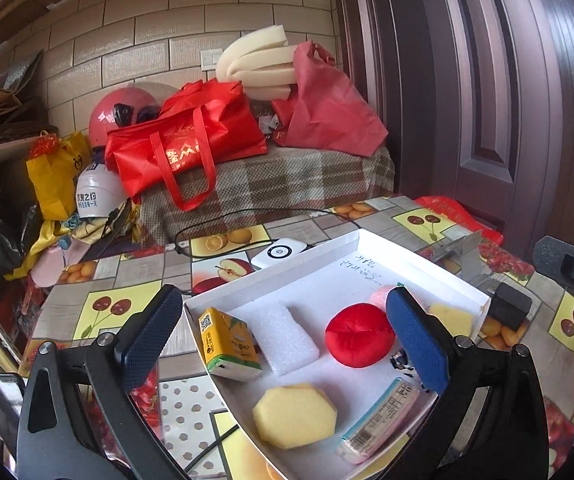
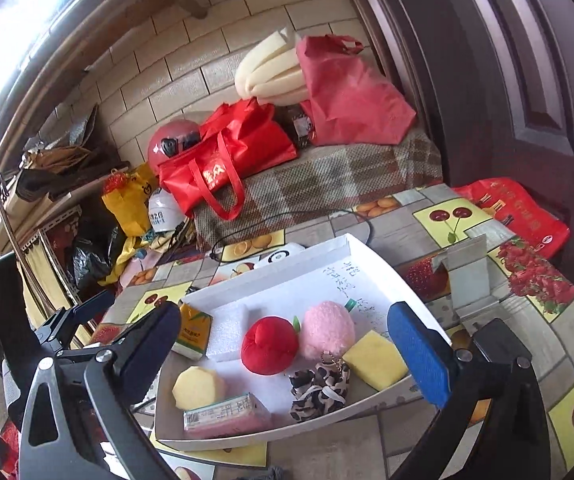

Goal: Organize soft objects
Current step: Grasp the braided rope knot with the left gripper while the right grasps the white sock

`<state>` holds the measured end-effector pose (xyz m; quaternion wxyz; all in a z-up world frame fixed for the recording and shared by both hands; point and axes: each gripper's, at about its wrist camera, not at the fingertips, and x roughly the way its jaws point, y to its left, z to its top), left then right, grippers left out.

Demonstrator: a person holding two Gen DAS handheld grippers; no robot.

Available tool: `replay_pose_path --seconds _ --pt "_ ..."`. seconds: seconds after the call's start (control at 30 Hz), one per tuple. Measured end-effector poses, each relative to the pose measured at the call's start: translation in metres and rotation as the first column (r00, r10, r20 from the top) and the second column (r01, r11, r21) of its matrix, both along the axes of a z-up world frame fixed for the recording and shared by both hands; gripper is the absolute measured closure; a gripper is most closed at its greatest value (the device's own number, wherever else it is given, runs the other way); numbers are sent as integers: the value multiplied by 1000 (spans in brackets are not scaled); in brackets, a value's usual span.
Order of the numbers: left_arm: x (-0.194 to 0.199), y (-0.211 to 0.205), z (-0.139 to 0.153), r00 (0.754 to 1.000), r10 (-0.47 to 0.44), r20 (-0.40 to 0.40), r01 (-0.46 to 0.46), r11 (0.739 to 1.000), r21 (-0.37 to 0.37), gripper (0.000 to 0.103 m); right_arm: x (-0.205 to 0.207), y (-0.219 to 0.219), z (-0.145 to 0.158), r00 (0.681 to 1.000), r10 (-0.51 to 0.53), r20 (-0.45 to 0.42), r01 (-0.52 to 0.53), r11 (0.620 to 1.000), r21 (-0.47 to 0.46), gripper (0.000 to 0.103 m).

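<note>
A white shallow tray (image 1: pixel 329 248) (image 2: pixel 383 260) on the table holds soft objects: a red plush apple (image 1: pixel 358 334) (image 2: pixel 270 345), a pink plush peach (image 2: pixel 328 329), white foam (image 1: pixel 285 336) (image 2: pixel 227 330), two yellow sponges (image 1: pixel 295 416) (image 2: pixel 375 359), a leopard scrunchie (image 2: pixel 319 390), a tissue pack (image 1: pixel 379 420) (image 2: pixel 223 414) and a juice carton (image 1: pixel 227 344) (image 2: pixel 193 332). My left gripper (image 1: pixel 287 344) is open and empty above the tray's near end. My right gripper (image 2: pixel 287 352) is open and empty over the tray.
The table has a fruit-print cloth (image 2: pixel 447 216). A white device (image 1: pixel 281 252) with a black cable, a small black box (image 1: pixel 509 312) and a grey bracket (image 2: pixel 467 276) lie by the tray. Behind the table, a couch carries red bags (image 1: pixel 183 144), foam and helmets.
</note>
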<state>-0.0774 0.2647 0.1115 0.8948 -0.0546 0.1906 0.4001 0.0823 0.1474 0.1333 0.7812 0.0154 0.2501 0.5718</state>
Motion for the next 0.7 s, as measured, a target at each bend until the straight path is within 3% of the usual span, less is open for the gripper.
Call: replay_pose_path --seconds 0.17,0.4,0.53,0.7 --pt "-17 -18 11 996 -83 38 84 996 -26 0 -9 -41 -1 1000 -5 18 4 998 66 0" --pt "-24 -52 11 977 -211 22 212 976 -56 0 -1 -72 -27 999 24 -23 -24 1000 0 0" --pt "-32 -75 -12 962 -272 -33 267 957 -110 0 -4 -83 -46 996 76 -52 -81 991 -107 0" --pt "-49 -88 -69 928 -344 -140 302 919 -254 0 -40 -84 -70 970 240 -43 -243 938 -246 0"
